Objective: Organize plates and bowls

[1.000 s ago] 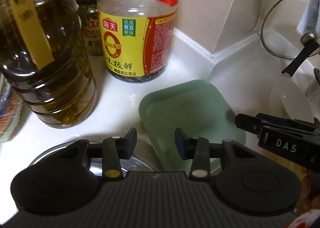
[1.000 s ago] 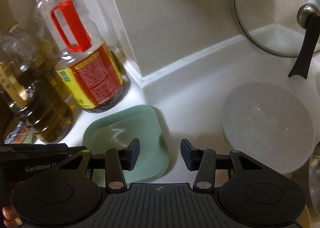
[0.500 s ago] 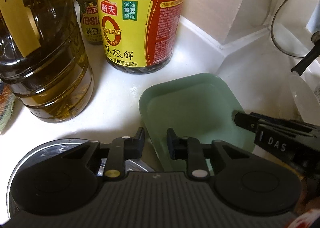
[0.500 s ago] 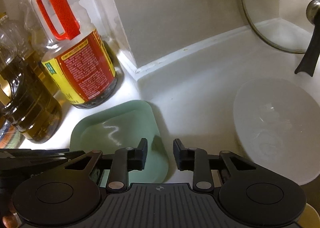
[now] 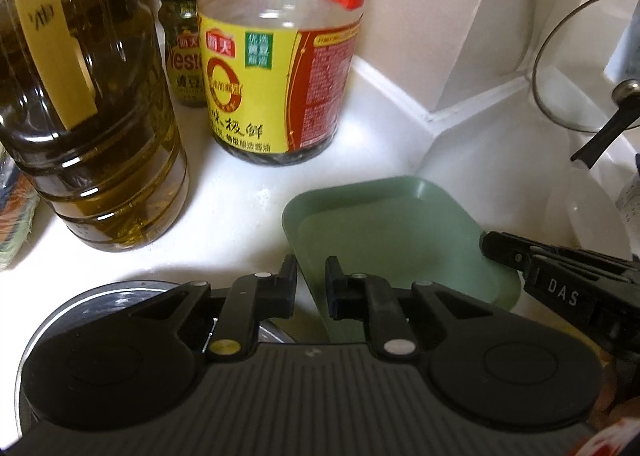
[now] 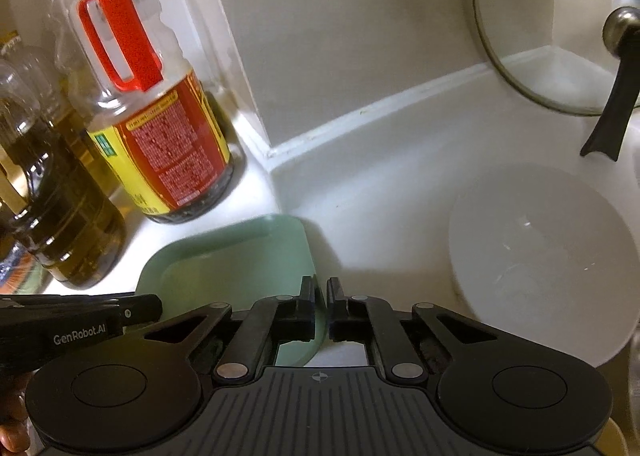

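Left wrist view, item one: green plate (image 5: 396, 232), square with rounded corners, shallow raised rim, matte pale green, no food visible on it. It sits on the white counter (image 5: 240, 199), at 5 o'clock from the soy sauce bottle (image 5: 276, 55) and 3 o'clock from the oil bottle (image 5: 88, 103).

Left gripper (image 5: 311, 282): jaws have just been closing and now pinch the plate's rim at its 7 o'clock corner.

Right wrist view, right gripper (image 6: 321, 306): jaws have likewise just been closing and are pressed onto the plate's rim at its 5 o'clock edge. White bowl (image 6: 540, 256) lies at 3 o'clock from the plate, apart from it; a glass lid (image 6: 552, 27) leans at the wall at 1 o'clock.

Hazards, as a judgement: both holds take only a thin smooth rim, so uneven lifting could let the plate slip or tip. Swinging it toward 9 o'clock risks knocking the bottles; toward 3 o'clock, the bowl.
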`<state>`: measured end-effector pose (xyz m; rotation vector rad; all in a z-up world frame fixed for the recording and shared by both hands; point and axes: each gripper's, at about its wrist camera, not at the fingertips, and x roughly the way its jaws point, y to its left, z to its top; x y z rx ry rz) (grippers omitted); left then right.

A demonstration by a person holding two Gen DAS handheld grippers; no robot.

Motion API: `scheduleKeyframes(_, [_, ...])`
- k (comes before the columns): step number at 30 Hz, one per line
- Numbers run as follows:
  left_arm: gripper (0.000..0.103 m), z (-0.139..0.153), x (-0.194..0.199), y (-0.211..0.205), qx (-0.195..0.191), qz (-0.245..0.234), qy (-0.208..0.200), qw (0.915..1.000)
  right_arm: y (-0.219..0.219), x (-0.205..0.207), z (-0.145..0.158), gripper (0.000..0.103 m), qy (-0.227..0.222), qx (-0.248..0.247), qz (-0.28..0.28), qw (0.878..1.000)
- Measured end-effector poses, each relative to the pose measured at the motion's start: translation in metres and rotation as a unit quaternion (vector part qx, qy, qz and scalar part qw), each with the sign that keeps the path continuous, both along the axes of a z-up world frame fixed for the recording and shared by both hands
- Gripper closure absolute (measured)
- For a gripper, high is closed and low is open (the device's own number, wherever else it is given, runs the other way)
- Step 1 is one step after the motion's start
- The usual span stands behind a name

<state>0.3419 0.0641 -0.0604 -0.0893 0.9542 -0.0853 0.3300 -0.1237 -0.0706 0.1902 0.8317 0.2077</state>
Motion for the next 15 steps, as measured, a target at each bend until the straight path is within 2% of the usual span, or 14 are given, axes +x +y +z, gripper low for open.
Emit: scheduleKeyframes(15, [0.09,0.031,-0.031,0.002,0.001,0.018,-0.045,0.9988,-0.006,-0.032,0.029,0.099,-0.042,0.021,0.018,0.999])
